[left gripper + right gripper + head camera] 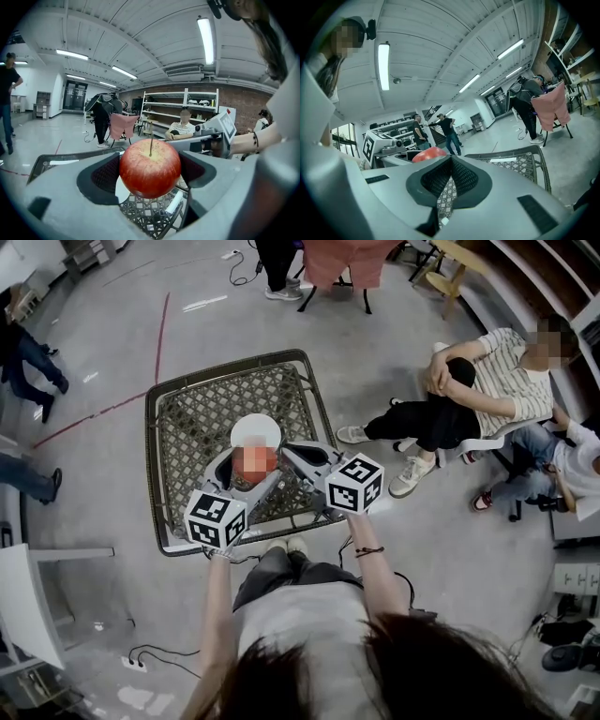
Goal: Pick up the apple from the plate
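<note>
Apple [150, 168], round glossy red, gripped in L gripper [150, 174] fingers [101, 177] near white plate [255, 430]; R gripper [449, 180] fingers pinched together.

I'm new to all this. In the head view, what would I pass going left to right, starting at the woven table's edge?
In order: woven table, at its left rim → apple → right gripper → seated person in a striped shirt. I leave out the left gripper: it grips the apple, so the two overlap.
</note>
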### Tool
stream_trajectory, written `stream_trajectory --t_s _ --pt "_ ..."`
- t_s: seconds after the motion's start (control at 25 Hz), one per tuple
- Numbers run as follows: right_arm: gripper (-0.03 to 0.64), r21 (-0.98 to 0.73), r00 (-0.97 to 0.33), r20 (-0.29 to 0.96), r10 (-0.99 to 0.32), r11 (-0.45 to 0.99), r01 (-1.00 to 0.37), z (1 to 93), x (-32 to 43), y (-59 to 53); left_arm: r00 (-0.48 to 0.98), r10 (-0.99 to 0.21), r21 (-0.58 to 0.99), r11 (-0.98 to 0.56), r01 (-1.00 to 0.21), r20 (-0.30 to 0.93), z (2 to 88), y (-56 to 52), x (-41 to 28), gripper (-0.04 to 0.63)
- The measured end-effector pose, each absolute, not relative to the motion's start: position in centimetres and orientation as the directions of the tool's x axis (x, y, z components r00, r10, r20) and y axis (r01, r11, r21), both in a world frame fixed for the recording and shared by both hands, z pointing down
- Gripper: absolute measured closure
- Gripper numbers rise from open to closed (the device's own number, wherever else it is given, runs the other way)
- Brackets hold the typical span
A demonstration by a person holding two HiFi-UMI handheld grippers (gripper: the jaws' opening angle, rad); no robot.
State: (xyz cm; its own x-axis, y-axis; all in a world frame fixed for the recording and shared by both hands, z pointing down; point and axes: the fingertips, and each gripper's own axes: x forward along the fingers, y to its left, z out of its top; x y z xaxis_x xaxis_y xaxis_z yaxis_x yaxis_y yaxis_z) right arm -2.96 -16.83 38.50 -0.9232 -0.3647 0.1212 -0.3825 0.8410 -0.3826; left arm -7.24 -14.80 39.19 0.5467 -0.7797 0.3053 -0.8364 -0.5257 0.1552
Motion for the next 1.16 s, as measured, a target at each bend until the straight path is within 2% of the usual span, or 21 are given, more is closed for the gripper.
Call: stream_trajectory --t_s 1.16 --pt "0.607 -0.360 -0.935 0.076 -0.346 0.865 -0.349 37.4 -2.1 -15.9 0.541 -0.786 0.145 -0.523 -0.840 0.299 38.8 -14.5 -6.6 0.195"
